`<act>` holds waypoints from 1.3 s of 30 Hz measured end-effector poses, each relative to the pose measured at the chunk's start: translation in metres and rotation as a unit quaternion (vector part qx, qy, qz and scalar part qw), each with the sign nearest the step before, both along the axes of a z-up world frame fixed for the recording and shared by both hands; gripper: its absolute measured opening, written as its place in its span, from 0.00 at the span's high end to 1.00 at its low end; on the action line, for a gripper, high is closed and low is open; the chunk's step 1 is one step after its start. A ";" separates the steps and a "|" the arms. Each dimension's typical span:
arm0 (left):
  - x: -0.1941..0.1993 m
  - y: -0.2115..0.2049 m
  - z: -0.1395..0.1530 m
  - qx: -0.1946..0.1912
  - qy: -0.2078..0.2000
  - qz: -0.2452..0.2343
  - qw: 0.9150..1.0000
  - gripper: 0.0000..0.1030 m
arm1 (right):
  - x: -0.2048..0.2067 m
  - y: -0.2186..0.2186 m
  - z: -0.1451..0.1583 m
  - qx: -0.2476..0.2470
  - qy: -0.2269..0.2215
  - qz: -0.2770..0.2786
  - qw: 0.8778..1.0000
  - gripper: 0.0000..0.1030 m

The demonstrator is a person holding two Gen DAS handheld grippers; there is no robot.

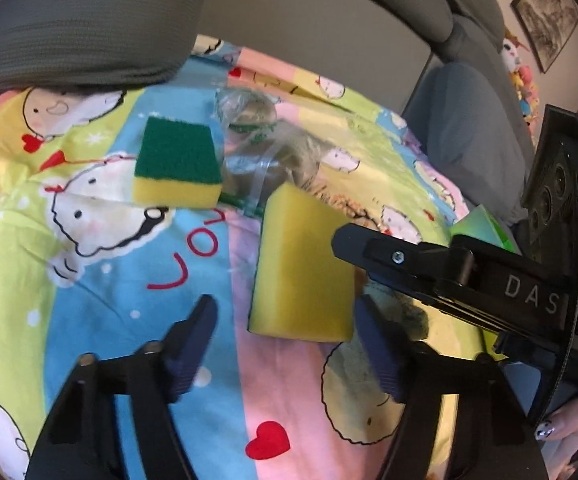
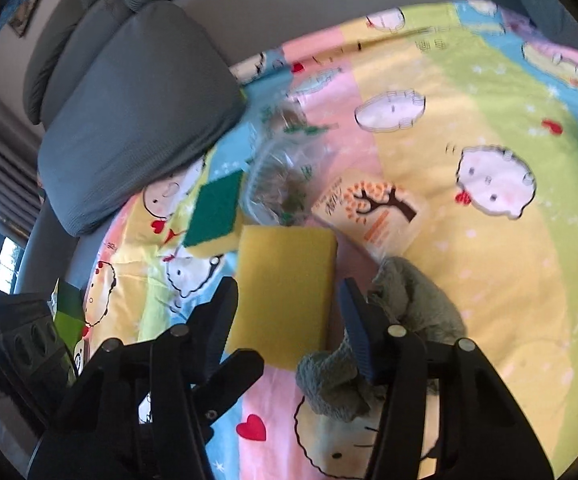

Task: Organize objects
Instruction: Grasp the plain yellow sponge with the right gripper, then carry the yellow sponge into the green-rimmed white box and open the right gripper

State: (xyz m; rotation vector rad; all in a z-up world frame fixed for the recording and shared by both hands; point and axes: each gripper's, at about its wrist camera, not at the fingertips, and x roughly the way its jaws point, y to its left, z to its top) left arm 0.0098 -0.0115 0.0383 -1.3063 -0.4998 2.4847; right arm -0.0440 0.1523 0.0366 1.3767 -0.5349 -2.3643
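Observation:
A yellow sponge lies on the cartoon bedsheet; it also shows in the right wrist view. My left gripper is open, with the sponge's near end between its fingertips. My right gripper is open and straddles the same sponge. A green-topped sponge lies farther back, also in the right wrist view. A crumpled clear plastic bag lies beside it. A grey cloth lies under my right gripper's right finger.
A grey cushion leans at the sheet's far left edge. A packet with a tree print lies beyond the yellow sponge. A green item lies behind the other gripper's body. The person's grey-clad leg is at the right.

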 end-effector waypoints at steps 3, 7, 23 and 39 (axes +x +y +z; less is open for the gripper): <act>-0.003 0.002 -0.005 0.007 -0.009 -0.004 1.000 0.49 | -0.003 -0.002 -0.005 -0.013 -0.010 0.006 1.000 0.48; -0.004 0.006 -0.008 0.008 -0.015 -0.017 1.000 0.52 | -0.007 -0.010 -0.015 -0.018 -0.032 0.022 0.999 0.48; 0.045 0.019 0.061 -0.026 0.132 -0.030 0.990 0.53 | 0.048 -0.005 0.054 -0.031 0.114 0.014 0.993 0.48; 0.065 0.121 0.119 -0.055 0.243 -0.136 0.959 0.53 | 0.096 0.094 0.111 -0.014 0.226 -0.087 0.970 0.50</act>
